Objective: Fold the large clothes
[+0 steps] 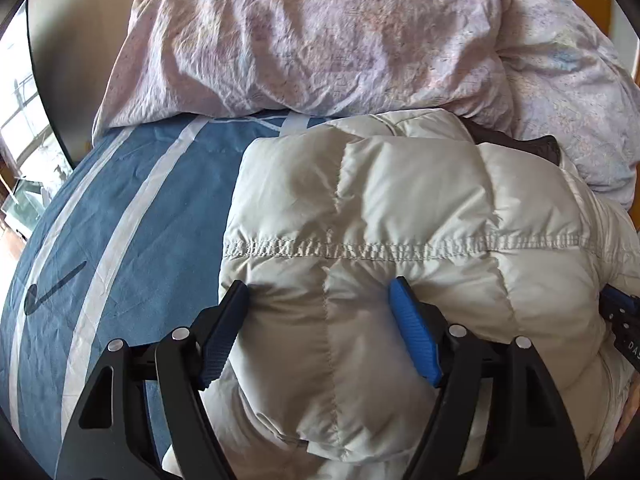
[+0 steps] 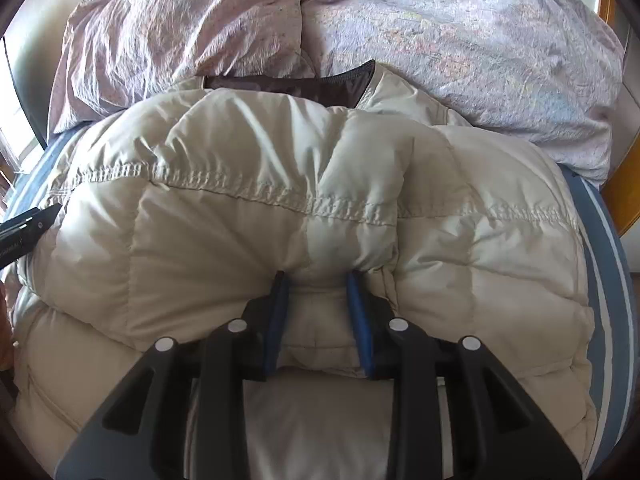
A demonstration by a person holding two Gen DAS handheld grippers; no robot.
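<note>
A cream quilted down jacket (image 1: 400, 208) lies in a puffy bundle on the bed, its dark brown lining (image 2: 288, 86) showing at the far edge. My left gripper (image 1: 318, 292) stands wide over the jacket's near left part. A thick bulge of padding fills the gap and touches the fingertips, but most of both blue pads (image 1: 416, 340) stays bare. In the right wrist view the same jacket (image 2: 224, 216) fills the frame. My right gripper (image 2: 318, 276) stands narrow and pinches a puckered fold of it at the near edge.
A crumpled pale pink floral duvet (image 1: 320, 40) is heaped just beyond the jacket. The blue sheet with white stripes (image 1: 132, 220) lies bare to the left. A wooden bed frame (image 2: 624, 184) borders the right side, and a bright window (image 1: 24, 120) is at the far left.
</note>
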